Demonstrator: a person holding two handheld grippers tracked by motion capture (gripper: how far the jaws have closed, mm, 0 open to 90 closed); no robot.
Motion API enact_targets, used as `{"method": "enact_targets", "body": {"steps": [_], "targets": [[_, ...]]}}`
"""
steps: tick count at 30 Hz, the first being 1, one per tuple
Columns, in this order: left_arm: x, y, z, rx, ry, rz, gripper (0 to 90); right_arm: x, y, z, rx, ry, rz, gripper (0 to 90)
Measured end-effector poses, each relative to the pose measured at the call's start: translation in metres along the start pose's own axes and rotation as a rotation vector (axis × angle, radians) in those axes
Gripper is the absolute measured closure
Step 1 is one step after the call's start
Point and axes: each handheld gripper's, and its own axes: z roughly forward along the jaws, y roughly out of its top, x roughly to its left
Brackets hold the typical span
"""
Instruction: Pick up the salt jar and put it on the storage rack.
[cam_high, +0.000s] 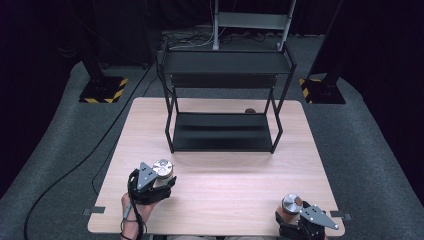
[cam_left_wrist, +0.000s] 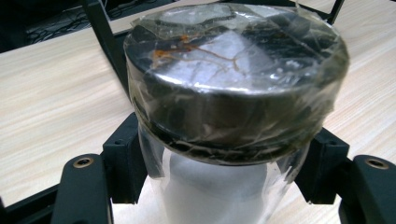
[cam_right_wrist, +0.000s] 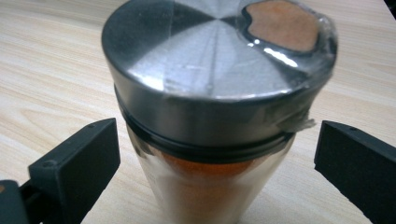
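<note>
A clear glass jar of white powder with a round brushed-metal lid wrapped in crinkled film (cam_left_wrist: 236, 88) sits clamped between the black jaws of the left gripper (cam_left_wrist: 224, 172), near the tabletop's (cam_high: 225, 185) front left. A second clear glass jar of orange powder with a matching metal lid (cam_right_wrist: 215, 93) stands on the tabletop at the front right. It sits between the right gripper's (cam_right_wrist: 215, 177) jaws, which stand released, with a gap at either side of the glass.

High view overhead, far; gripper views close (level), sharing wooden table (cam_high: 225, 180).
</note>
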Motion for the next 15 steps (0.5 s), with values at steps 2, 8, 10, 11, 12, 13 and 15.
{"method": "enact_targets", "body": {"steps": [2, 8, 10, 11, 12, 13, 15], "targets": [[0.000, 0.007, 0.003, 0.008, -0.005, 0.015, 30.6, 0.000, 0.000, 0.000, -0.002, -0.001, 0.000, 0.0], [0.003, 0.017, 0.008, 0.014, -0.011, 0.027, 30.6, -0.001, 0.000, -0.001, -0.002, -0.001, 0.000, 0.0], [0.004, 0.023, 0.011, 0.022, -0.014, 0.037, 30.6, -0.001, 0.000, -0.001, -0.001, -0.001, -0.001, 0.0], [0.004, 0.025, 0.012, 0.026, -0.016, 0.040, 30.6, -0.001, 0.000, -0.001, -0.001, 0.000, 0.000, 0.0], [0.005, 0.026, 0.013, 0.030, -0.017, 0.042, 30.6, -0.001, 0.000, -0.001, 0.000, -0.001, 0.000, 0.0], [0.005, 0.026, 0.013, 0.030, -0.017, 0.042, 30.6, -0.001, 0.000, -0.001, 0.000, -0.001, -0.001, 0.0], [0.006, 0.030, 0.017, 0.034, -0.021, 0.041, 30.6, -0.001, 0.000, -0.001, 0.001, -0.001, -0.001, 0.0]]}}
